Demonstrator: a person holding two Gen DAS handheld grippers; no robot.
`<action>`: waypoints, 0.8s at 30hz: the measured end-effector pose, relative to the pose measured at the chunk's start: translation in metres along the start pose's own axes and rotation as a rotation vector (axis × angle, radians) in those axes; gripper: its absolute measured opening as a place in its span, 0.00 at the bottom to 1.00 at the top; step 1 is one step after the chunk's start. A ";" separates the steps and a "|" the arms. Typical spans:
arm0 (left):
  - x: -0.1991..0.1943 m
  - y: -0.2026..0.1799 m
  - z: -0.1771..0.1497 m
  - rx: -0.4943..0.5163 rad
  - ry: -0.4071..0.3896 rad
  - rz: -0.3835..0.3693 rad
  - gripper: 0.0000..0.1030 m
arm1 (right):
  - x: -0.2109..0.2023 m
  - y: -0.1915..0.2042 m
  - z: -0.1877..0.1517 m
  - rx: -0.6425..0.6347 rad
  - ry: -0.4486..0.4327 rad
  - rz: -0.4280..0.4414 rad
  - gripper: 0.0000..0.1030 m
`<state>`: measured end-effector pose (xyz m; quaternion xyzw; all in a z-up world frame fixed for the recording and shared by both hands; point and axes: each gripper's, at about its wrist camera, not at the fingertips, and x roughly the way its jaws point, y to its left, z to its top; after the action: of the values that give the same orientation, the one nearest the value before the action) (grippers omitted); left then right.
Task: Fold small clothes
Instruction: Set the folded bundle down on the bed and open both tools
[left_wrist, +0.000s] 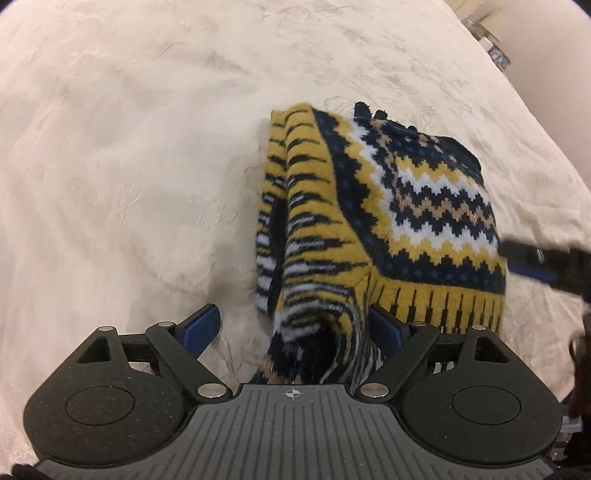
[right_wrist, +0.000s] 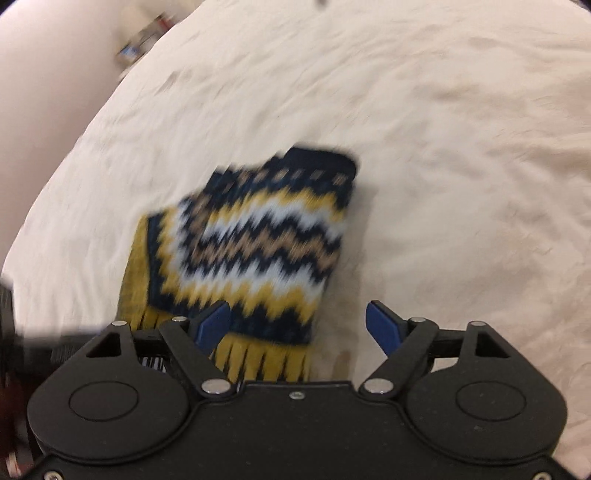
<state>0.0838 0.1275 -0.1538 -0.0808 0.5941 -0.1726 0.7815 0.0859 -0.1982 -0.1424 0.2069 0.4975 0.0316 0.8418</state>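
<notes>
A small knitted sweater (left_wrist: 417, 206) with navy, yellow, white and tan zigzags lies partly folded on a cream bedspread (left_wrist: 129, 166). Its striped sleeve (left_wrist: 314, 266) is turned inside out and drapes down between my left gripper's fingers. My left gripper (left_wrist: 295, 325) is open, with the sleeve loose between the blue pads (left_wrist: 201, 326). In the right wrist view the sweater (right_wrist: 258, 240) lies just ahead and left of my right gripper (right_wrist: 299, 325), which is open and empty; its left pad (right_wrist: 212, 325) hovers over the yellow hem. The right gripper also shows blurred at the right edge of the left wrist view (left_wrist: 546, 266).
The cream bedspread (right_wrist: 461, 147) spreads wide on all sides. The bed's edge curves along the far corner, with small blurred objects (left_wrist: 491, 40) on the floor beyond it. The right wrist view is motion-blurred.
</notes>
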 end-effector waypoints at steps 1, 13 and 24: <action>-0.001 0.002 0.000 0.010 0.000 0.000 0.84 | 0.006 -0.001 0.006 0.009 -0.004 -0.009 0.81; -0.052 -0.034 0.035 0.297 -0.179 0.040 0.83 | 0.076 -0.004 0.036 0.031 0.126 -0.135 0.93; 0.019 -0.012 0.083 0.236 -0.131 0.237 0.92 | 0.073 -0.003 0.028 0.051 0.086 -0.163 0.99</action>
<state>0.1652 0.1026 -0.1439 0.0712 0.5230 -0.1424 0.8373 0.1462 -0.1910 -0.1924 0.1855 0.5492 -0.0408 0.8138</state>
